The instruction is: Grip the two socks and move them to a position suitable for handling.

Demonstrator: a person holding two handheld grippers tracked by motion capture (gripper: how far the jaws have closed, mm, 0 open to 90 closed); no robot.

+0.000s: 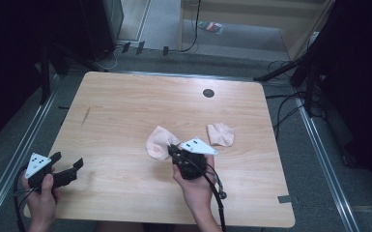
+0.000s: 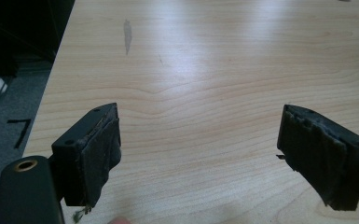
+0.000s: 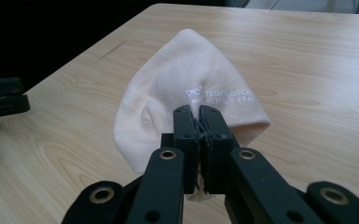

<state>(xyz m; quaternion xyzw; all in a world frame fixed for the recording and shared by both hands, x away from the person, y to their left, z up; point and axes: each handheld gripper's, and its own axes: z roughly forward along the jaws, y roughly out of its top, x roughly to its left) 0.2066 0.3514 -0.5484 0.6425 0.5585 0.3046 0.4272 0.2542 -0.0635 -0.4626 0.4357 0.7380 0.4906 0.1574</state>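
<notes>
Right gripper (image 3: 200,114): black jaws pinched together, clamped on the near edge of a pale pink, soft knit cloth (image 3: 186,88) w/ small white printed lettering; a bit of the fabric pokes out below the pads. In the right gripper view the cloth stands up from the jaws as a rounded cone, peak away from the camera, fuzzy fine-knit surface, one shallow dimple on its left face, a straight hem along the right. In the high view the same cloth (image 1: 158,142) hangs off the front of the right gripper (image 1: 173,151) near mid-table, just left of the gripper's grey three-cornered plate; can't tell if its lower edge touches the tabletop. A second pale pink crumpled cloth (image 1: 221,134) lies flat on the table just right of that, apart from the gripper. Left gripper (image 2: 200,154): jaws spread wide, nothing between them, bare wood under the gap; pads (image 2: 100,154) are dark foam or rubber, worn and ragged at the edges, a frayed bit hanging at the bottom of the left one. In the high view the left gripper (image 1: 70,168) sits at the table's near left corner, held by the left hand (image 1: 42,191), well apart from both cloths. Table (image 1: 125,101): light wood-grain laminate, rounded corners, a dark streak toward the far left, a round black cap near the far edge. Grey floor w/ cables around it.
</notes>
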